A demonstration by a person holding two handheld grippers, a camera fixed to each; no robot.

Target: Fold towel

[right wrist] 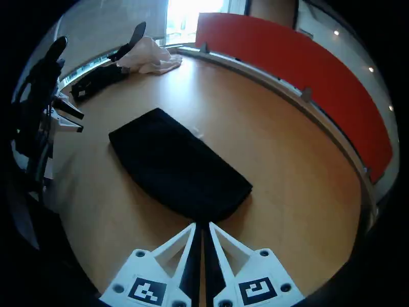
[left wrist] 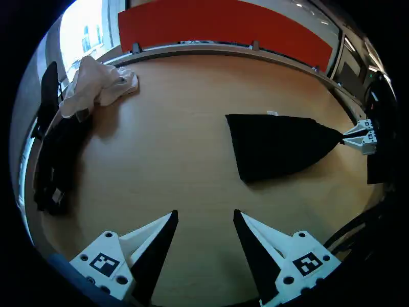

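Wooden counter (left wrist: 194,102) with a red divider (left wrist: 220,25) up top; black towel (left wrist: 276,143) lies center-right, right hand-held gripper (right wrist: 203,225) clamped on its corner (left hand-held gripper (left wrist: 205,212) is spread wide, holding nothing).

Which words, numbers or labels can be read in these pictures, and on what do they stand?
No readable text.
Black-and-white square markers on the left gripper and right gripper: patterns, not letters.
Small white tag at the edge of the black towel: too small to read.
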